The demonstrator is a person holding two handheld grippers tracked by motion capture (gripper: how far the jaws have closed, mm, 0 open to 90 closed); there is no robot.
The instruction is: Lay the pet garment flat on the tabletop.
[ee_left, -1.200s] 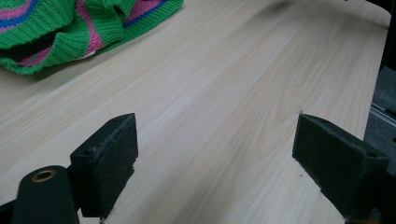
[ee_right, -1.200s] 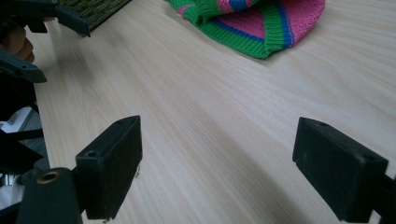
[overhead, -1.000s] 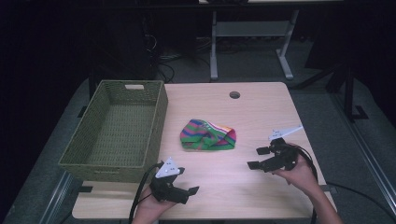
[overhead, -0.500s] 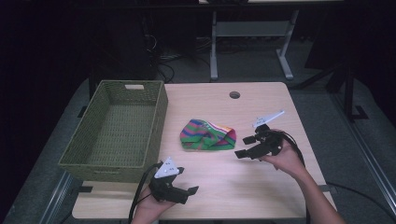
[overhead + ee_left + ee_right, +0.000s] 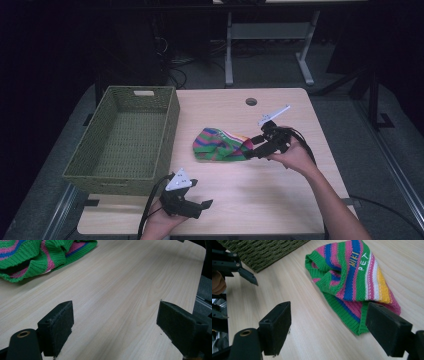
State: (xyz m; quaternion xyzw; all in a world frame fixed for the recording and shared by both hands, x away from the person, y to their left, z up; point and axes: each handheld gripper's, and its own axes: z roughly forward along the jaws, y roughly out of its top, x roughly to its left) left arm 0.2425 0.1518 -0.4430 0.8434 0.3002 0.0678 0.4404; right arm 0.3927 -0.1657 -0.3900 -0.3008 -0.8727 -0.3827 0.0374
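Observation:
A striped knitted garment (image 5: 221, 145), green, pink, blue, yellow and white, lies crumpled near the middle of the table (image 5: 280, 190). In the right gripper view the knit (image 5: 352, 277) shows the words "HIKI PET". My right gripper (image 5: 251, 146) is open at the garment's right edge, one pad beside the hem, nothing between the jaws. My left gripper (image 5: 200, 209) rests open near the table's front edge, pointing right. Its own view has the garment (image 5: 37, 257) far off at the upper left.
A green woven basket (image 5: 125, 137) stands empty on the table's left half. A round cable hole (image 5: 251, 101) sits near the far edge. A metal stand (image 5: 265, 40) is on the floor behind the table. The left hand's gripper (image 5: 234, 265) appears at upper left.
My right gripper has moved left and forward, from the table's right side up to the garment's right edge. The left gripper has stayed put.

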